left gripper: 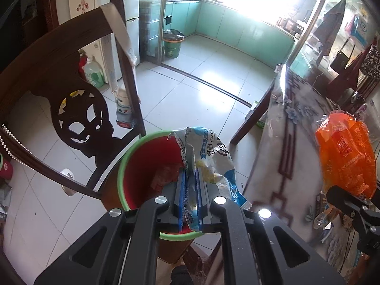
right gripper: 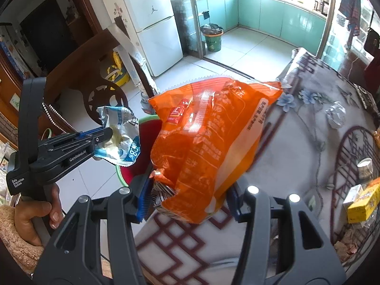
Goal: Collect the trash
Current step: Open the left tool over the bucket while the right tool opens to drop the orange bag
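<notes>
Glossy orange plastic bag (right gripper: 209, 147) is catching glare, crinkled foil-like wrapper (left gripper: 209, 163) is shining above the smooth plastic bin (left gripper: 142, 156).

Dark carved chair (left gripper: 78, 116) left of frame, strap (left gripper: 118, 30) draped over its back. White fridge (right gripper: 152, 23) behind. Teal cabinets (left gripper: 237, 28) in kitchen. Patterned bench (right gripper: 308, 123) carries yellow box (right gripper: 363, 201), tape roll (right gripper: 364, 167).

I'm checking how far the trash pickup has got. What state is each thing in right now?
left gripper: shut on the white-and-blue wrapper.
white-and-blue wrapper: crumpled, held above the red bin.
red bin: open, some trash inside.
right gripper: shut on the orange bag.
orange bag: puffy, held above the table edge.
table: covered by a patterned cloth.
</notes>
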The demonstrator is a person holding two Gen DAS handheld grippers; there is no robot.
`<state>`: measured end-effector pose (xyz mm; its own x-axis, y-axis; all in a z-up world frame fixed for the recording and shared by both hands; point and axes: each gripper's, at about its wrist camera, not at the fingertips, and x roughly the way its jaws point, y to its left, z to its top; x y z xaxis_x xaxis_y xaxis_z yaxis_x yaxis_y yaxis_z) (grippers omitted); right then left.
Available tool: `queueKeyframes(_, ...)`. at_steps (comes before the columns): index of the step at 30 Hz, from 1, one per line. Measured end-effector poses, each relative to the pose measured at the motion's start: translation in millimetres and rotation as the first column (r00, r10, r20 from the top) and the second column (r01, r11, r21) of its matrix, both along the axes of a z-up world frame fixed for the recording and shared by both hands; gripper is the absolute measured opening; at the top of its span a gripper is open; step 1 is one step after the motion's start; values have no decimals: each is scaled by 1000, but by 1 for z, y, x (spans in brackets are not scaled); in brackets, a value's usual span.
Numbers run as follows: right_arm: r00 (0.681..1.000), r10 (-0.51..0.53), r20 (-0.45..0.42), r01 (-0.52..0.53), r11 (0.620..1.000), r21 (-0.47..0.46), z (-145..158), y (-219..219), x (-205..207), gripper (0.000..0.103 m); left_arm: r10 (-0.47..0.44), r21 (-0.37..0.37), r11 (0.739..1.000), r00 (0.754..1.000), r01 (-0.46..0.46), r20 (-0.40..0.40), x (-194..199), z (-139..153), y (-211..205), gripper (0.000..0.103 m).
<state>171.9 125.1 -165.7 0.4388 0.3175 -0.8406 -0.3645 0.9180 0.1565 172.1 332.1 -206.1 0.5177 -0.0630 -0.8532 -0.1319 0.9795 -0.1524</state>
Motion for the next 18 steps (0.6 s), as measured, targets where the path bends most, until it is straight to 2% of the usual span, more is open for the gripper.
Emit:
queueKeyframes(9,998,44,-41,-45,999,-21,-17,27,14,50,7,-5,1000,1000,-7,-27,11,-12,14,6)
queueKeyframes(18,991,84,-106,-88,995,-38,-41,50,24,50,31,-17,999,996,-32,-88,21,-32,28,7)
